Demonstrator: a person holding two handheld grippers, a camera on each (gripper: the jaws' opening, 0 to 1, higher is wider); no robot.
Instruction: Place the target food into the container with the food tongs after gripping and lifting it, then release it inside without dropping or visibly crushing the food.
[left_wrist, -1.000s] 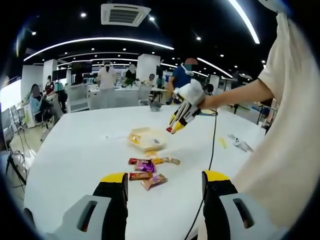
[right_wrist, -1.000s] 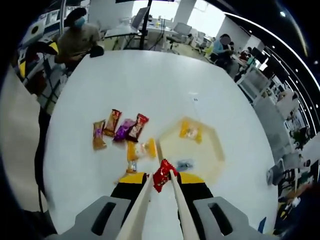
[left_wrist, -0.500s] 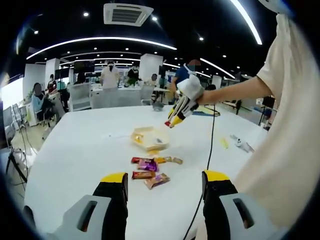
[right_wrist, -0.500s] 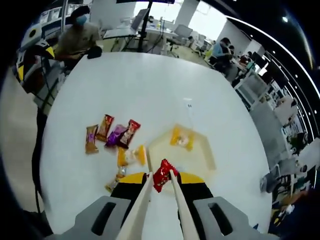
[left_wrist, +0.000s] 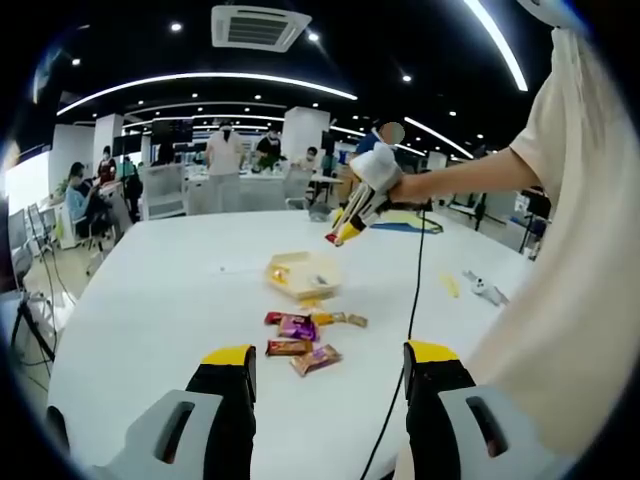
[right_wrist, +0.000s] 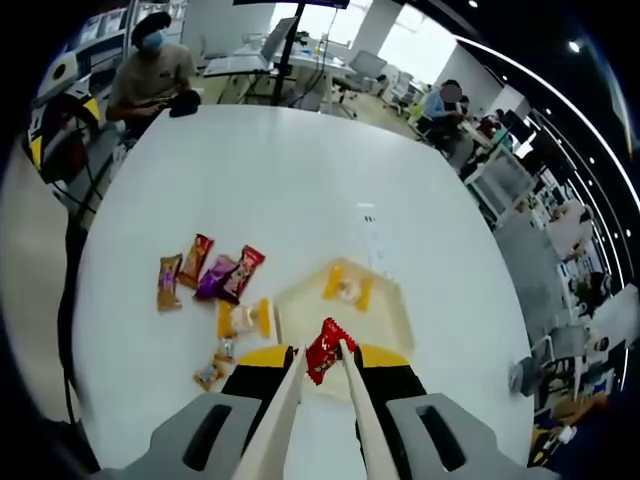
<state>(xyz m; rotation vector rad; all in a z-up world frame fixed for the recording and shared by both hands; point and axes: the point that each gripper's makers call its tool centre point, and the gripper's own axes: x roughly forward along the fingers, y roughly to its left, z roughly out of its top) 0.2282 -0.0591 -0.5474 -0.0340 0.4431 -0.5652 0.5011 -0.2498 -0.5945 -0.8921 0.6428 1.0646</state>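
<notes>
tongs (right_wrist: 318, 368) hold a red snack (right_wrist: 323, 351) above the container (right_wrist: 343, 312)

Open-plan office: desks (left_wrist: 215, 190), seated staff (right_wrist: 150, 75), ceiling AC vent (left_wrist: 255, 27), strip lights (left_wrist: 200, 85).

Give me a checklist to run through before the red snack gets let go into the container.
1. Grip: red snack sits pinched between the tongs held by the right tool. Ok.
2. Snack condition: wrapper shows no obvious flattening, but it is too small to judge. Cannot tell.
3. Position: the snack lines up with the near edge of the container, not its middle. Not ok.
4. Height: the left gripper view shows the right tool high above the container. Not ok for a gentle release.
5. Room inside: one yellow packet lies at the far side; the near part is bare. Ok.
6. Left tool: open, away from the container. Ok.
</notes>
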